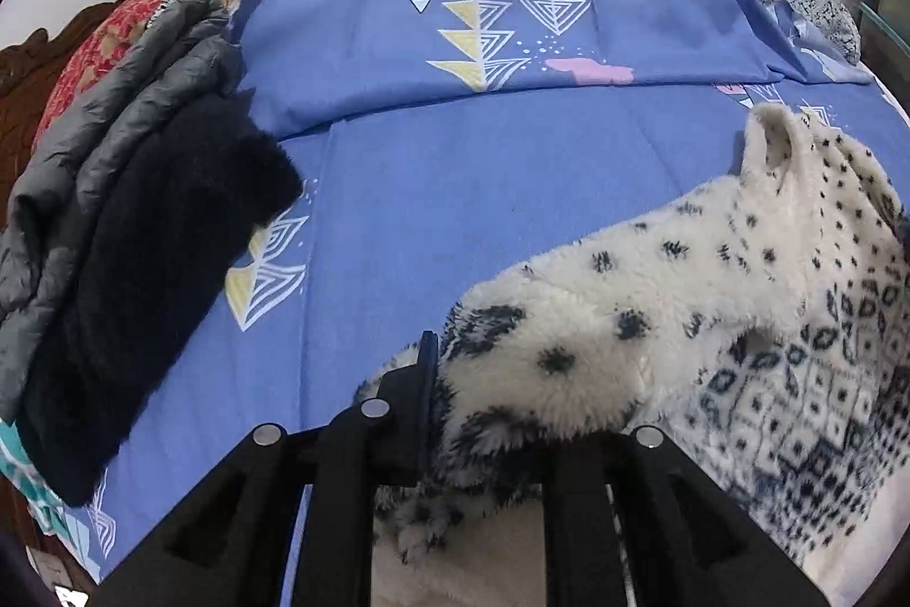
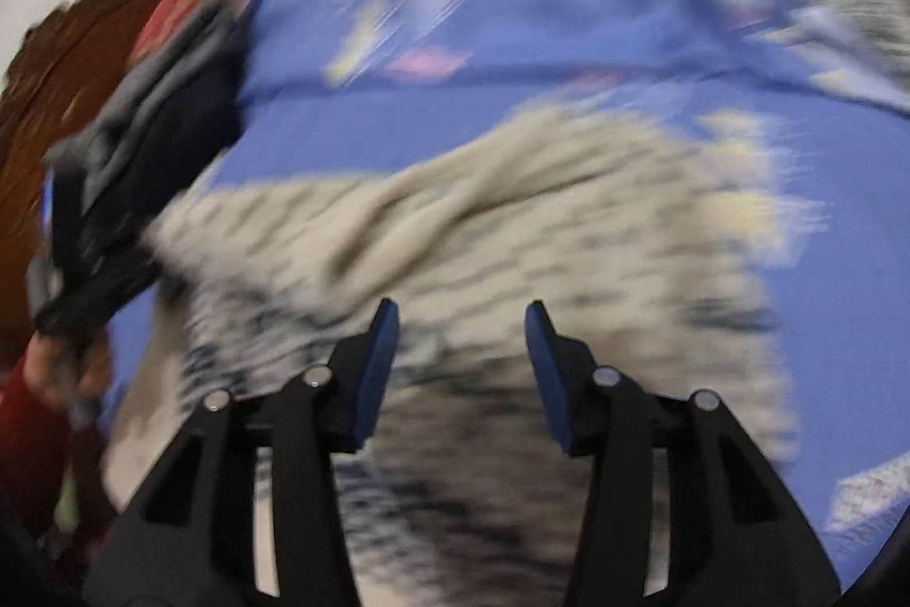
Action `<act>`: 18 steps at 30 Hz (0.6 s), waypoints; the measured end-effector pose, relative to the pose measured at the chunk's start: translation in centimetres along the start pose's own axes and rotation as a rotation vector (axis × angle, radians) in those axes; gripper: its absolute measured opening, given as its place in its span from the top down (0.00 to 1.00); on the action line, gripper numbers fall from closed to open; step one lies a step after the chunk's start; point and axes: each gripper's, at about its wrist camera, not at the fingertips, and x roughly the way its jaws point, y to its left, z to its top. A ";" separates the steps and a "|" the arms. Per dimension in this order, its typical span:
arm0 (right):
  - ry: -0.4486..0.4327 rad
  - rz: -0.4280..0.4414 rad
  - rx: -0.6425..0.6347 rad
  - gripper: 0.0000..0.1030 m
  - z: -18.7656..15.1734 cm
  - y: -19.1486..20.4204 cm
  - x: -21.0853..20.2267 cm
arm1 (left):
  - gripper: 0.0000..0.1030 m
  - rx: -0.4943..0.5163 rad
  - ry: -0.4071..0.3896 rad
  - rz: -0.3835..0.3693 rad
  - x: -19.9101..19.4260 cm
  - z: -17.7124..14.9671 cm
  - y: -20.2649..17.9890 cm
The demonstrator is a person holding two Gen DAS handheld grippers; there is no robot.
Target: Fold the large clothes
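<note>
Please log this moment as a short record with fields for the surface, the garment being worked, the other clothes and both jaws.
surface: blue patterned bedsheet
garment: white fleece with dark spots, spread crumpled on the sheet
other clothes: black fleece on grey puffer jacket, stacked at the left
left gripper: fleece bunched between its jaws; grip unclear
right gripper: jaws apart above the fleece, holding nothing

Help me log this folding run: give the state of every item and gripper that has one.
white fleece garment: unfolded, bunched on the bed, one end between the left gripper's fingers.
dark garment: folded, stacked on the grey one.
grey puffer jacket: folded, at the bed's left edge.
blue sheet: spread flat, far end turned back.
left gripper: fleece fills the gap; grip unclear.
right gripper: open, above the fleece.
</note>
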 end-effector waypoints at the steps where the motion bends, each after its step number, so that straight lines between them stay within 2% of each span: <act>1: 0.099 0.080 0.000 0.57 0.5 1.0 2.8 | 0.62 -0.007 0.009 -0.005 0.2 0.5 0.2; 2: 0.166 0.112 0.007 0.57 1.2 1.9 5.3 | 0.62 -0.025 0.023 -0.022 0.6 1.3 0.8; 4: 0.188 0.091 0.007 0.57 3.6 3.8 9.2 | 0.62 -0.108 0.072 -0.107 2.0 2.9 1.9; 6: 0.060 0.110 0.024 0.57 7.9 5.1 10.0 | 0.60 -0.270 0.202 -0.259 3.6 3.9 4.6; 7: -0.053 0.085 0.037 0.57 10.6 5.4 9.4 | 0.60 -0.331 0.250 -0.315 4.0 4.0 5.6; 8: -0.172 0.027 0.055 0.56 12.9 5.4 8.6 | 0.60 -0.382 0.277 -0.374 4.1 3.9 6.8; 9: -0.251 -0.040 0.094 0.56 14.7 5.1 8.1 | 0.59 -0.414 0.277 -0.419 3.7 3.7 7.9; 10: -0.259 -0.054 0.128 0.55 15.5 4.7 8.1 | 0.59 -0.416 0.262 -0.430 3.0 3.4 8.5; 12: -0.199 0.003 0.170 0.55 16.5 3.8 8.0 | 0.54 -0.378 0.208 -0.415 1.1 2.5 9.3; 14: -0.228 -0.031 0.099 0.55 15.1 3.6 5.8 | 0.52 -0.339 0.146 -0.373 -0.8 1.2 9.9; 17: -0.247 -0.121 0.003 0.53 8.9 1.4 1.7 | 0.48 -0.284 0.097 -0.286 -2.5 -1.5 10.8; 18: -0.248 -0.189 -0.023 0.45 5.8 0.4 -0.1 | 0.48 -0.282 0.103 -0.278 -2.5 -2.1 11.1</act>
